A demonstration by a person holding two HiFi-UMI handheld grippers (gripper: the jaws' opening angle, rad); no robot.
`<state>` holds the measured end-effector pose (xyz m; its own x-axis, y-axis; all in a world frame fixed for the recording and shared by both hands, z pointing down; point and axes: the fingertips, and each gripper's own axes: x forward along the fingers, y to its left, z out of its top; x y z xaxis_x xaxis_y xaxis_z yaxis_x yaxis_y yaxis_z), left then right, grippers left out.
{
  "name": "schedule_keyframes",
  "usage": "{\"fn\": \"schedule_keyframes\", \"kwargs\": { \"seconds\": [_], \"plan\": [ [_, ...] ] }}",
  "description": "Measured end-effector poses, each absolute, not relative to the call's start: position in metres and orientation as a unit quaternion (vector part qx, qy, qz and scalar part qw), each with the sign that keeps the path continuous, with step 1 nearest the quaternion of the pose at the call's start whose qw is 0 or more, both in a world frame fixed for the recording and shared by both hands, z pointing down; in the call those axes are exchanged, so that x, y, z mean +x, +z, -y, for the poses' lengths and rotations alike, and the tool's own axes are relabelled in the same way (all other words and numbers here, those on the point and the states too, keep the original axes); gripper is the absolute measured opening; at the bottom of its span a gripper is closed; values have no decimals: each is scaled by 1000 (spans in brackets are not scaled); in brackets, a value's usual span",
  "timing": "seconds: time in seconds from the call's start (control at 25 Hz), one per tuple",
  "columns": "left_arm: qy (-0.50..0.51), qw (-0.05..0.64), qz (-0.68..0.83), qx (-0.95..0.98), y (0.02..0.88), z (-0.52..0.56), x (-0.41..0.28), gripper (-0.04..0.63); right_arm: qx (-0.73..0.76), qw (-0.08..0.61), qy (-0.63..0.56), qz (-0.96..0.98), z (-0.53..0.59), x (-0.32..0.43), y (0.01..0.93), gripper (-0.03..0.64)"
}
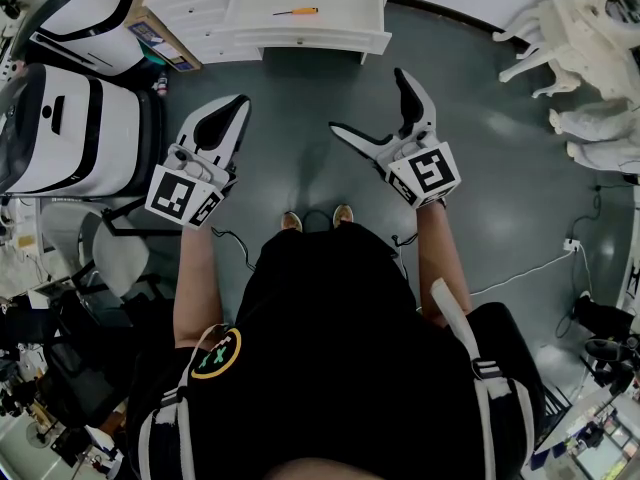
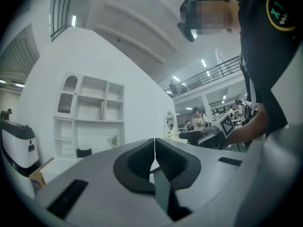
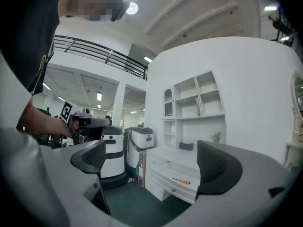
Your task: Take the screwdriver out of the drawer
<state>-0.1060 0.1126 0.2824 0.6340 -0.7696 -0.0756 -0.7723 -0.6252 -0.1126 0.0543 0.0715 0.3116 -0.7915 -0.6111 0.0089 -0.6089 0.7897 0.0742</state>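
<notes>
1. Screwdriver [image 1: 297,11], orange handle, lies in the pulled-out drawer [image 1: 350,13] of the white cabinet [image 1: 190,13].
2. Right claw [image 1: 368,100] is wide open with nothing between its jaws, pointing at the drawer and well apart from it.
3. Left claw [image 1: 240,102] is closed and empty, beside the right claw, over the grey floor [image 1: 300,138].

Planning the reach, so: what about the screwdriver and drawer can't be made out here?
- Screwdriver tip: too small in head view and right gripper view.
- Drawer and screwdriver, left gripper view: hidden behind the shut left gripper.
- Drawer's right end, right gripper view: behind a jaw of the open right gripper.
</notes>
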Motion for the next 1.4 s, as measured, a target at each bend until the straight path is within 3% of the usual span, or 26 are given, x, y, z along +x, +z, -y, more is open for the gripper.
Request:
{"fn": "schedule_keyframes", "kwargs": {
  "seconds": [0.56, 1.4],
  "plan": [
    [1, 67, -430, -900, 284, -106, -86, 21, 315, 13, -31, 949, -64, 72, 315, 592],
    [-15, 67, -452, -890, 286, -93, 2, 21, 287, 4, -31, 957, -45, 152, 319, 592]
  ]
}}
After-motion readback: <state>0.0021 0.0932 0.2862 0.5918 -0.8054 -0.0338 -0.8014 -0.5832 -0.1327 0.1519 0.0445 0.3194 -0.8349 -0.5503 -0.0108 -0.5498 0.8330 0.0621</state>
